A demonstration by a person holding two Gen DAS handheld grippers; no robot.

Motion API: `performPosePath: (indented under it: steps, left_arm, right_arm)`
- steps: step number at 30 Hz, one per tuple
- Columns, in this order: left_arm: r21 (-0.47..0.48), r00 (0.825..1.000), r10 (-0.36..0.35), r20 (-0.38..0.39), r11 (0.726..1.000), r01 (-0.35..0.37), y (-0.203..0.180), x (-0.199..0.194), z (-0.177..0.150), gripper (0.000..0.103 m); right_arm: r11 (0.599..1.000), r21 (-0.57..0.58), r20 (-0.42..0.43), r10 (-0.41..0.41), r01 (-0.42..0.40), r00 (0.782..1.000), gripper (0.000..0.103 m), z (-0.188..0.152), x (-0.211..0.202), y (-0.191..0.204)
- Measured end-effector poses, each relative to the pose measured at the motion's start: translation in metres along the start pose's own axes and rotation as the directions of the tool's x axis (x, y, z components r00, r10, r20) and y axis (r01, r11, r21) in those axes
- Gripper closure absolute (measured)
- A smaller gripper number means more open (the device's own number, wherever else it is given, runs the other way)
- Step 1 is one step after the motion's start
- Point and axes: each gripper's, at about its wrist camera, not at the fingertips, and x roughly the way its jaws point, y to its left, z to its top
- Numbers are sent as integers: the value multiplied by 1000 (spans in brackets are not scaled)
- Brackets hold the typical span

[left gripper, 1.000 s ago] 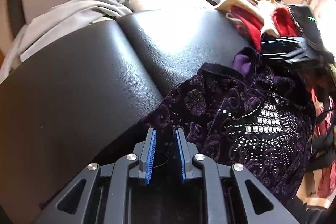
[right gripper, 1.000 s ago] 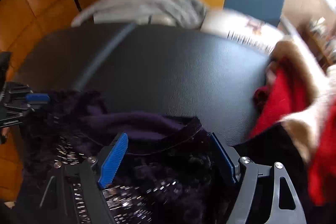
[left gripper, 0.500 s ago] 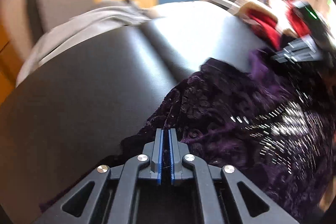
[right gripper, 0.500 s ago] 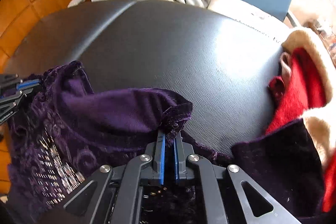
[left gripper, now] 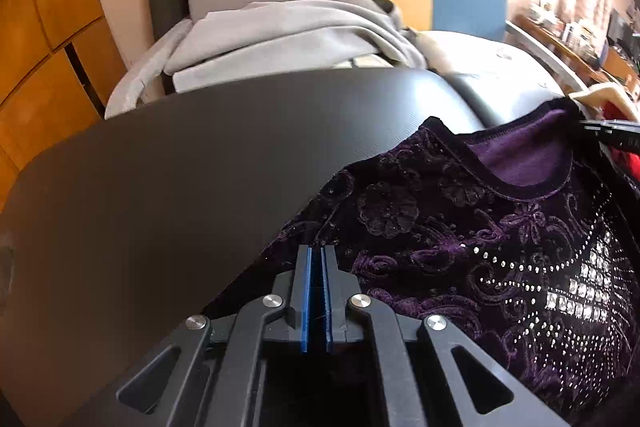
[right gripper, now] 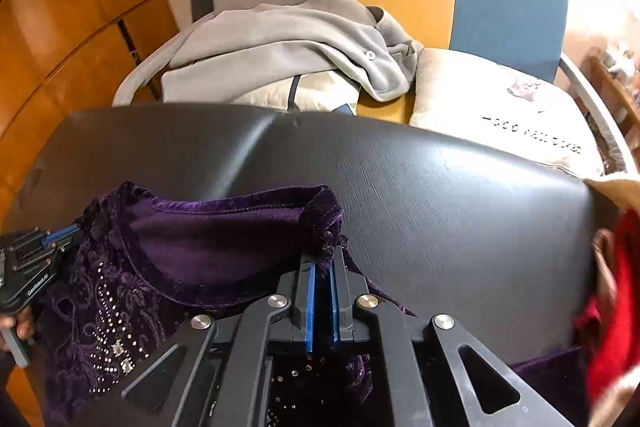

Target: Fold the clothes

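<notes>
Both the left gripper (left gripper: 318, 255) and right gripper (right gripper: 323, 259) have just pinched shut on the purple top's (left gripper: 460, 227) shoulders, readying it for spreading.

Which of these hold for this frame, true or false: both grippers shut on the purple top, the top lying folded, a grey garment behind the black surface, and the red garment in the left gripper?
1. The left gripper is shut on the purple top. True.
2. The right gripper is open above the top. False: its jaws are closed on the fabric by the neckline.
3. The top lies neatly folded. False: it is spread between the two grippers, rhinestone front showing.
4. A grey garment lies on the seat behind the black surface. True.
5. The left gripper holds the red garment. False: that lies off to the right, ungripped.
</notes>
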Motion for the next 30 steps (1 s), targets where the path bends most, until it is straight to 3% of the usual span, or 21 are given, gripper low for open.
performPosePath:
  steps: [4,7,9,11,14,18,24,30]
  left_arm:
    - [18,999,41,-10,999,-40,15,22,29,97]
    - [-50,1000,24,-6,998,-24,34,9,39,95]
    - [-105,1000,8,0,994,-8,48,-2,44,94]
    - [-159,1000,-8,7,987,9,61,-14,49,94]
    - [-243,999,-50,17,969,52,81,-35,51,94]
    - [-287,986,-169,3,944,163,91,-87,-13,94]
    - [-302,957,-285,-51,918,257,58,-158,-146,94]
    - [-137,929,-358,-96,929,344,-31,-212,-226,93]
  right_arm:
    - [998,53,3,-37,36,999,96,23,33,-3]
    - [993,84,28,-83,80,996,88,36,42,-5]
    - [995,90,59,-53,47,997,73,30,18,-7]
    - [996,94,91,-19,10,996,72,22,-8,-10]
    - [995,79,140,50,-62,989,50,1,-53,-12]
    - [989,24,116,145,-149,983,46,-82,-113,-8]
    - [979,73,44,188,-191,981,46,-207,-179,-9]
    - [974,109,-30,204,-199,979,45,-292,-206,4]
